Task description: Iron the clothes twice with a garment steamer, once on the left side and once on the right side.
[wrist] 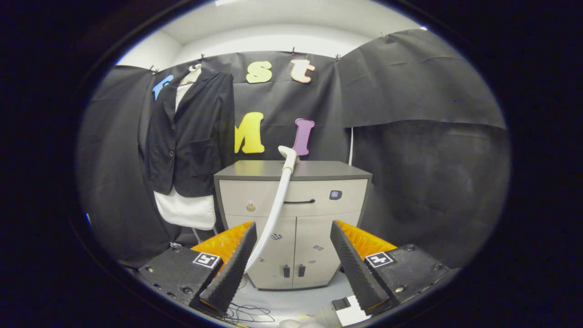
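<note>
Gripper (294,259) spread wide, grasping nothing. Beyond the fingers, steamer (281,191) leaning against cabinet (319,218), head at the top edge. Jacket (189,136) hanging far left beside the cabinet's left edge. Bare floor (291,303) between fingers and cabinet.

Matt cloth jacket (191,136); smooth, perhaps plastic steamer hose (278,205); matt cabinet (294,223); ridged tool (294,237) fingers.

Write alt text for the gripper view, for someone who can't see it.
An open gripper faces a grey cabinet, holding nothing. A white garment steamer leans against the cabinet's front, its head above the top. A black jacket over a white garment hangs left of the cabinet.
</note>
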`<state>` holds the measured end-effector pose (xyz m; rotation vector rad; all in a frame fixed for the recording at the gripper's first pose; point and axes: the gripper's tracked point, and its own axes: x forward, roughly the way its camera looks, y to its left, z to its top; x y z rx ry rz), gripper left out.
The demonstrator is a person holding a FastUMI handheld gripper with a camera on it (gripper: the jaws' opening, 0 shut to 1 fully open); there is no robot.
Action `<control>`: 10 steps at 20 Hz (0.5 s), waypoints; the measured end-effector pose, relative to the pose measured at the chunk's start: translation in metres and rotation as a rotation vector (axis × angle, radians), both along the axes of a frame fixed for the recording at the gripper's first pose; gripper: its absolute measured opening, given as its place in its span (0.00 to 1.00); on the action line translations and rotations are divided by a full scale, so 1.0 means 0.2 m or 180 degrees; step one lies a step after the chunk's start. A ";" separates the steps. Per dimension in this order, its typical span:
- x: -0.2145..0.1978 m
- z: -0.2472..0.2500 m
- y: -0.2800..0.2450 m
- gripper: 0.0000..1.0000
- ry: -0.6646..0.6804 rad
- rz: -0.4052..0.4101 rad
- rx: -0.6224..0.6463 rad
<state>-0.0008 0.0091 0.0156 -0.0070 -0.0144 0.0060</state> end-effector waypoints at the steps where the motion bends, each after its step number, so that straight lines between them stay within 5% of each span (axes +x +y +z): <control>1: 0.00 0.01 0.00 1.00 -0.0002 -0.0008 0.0002; 10: 0.13 0.26 -0.07 1.00 -0.0055 -0.0072 0.0034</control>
